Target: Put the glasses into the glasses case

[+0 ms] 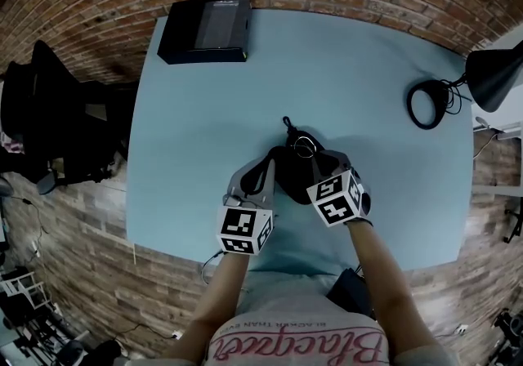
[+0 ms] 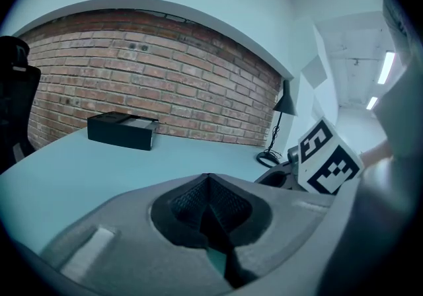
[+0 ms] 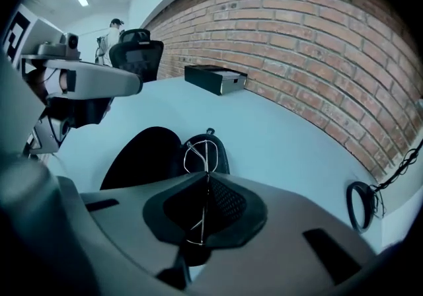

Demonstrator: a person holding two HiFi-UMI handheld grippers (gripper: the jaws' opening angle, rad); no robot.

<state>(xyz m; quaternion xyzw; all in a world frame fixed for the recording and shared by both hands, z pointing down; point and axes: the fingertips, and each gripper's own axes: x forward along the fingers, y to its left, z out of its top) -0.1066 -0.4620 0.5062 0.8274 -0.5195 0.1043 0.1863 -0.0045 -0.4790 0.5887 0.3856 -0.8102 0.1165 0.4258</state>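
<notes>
Right gripper view: right gripper (image 3: 206, 177) pinches the thin wire glasses (image 3: 197, 153) just above the open black case (image 3: 142, 156). Left gripper (image 2: 209, 179) has its jaws together on nothing, beside the case. Best to lower slowly, centre the frame over the case hollow, and let go only once seated.

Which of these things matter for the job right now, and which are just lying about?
In the job: glasses, held in the shut jaws of the right gripper; open glasses case; left gripper, shut and empty.
Lying about: black box; lamp; coiled cord.
</notes>
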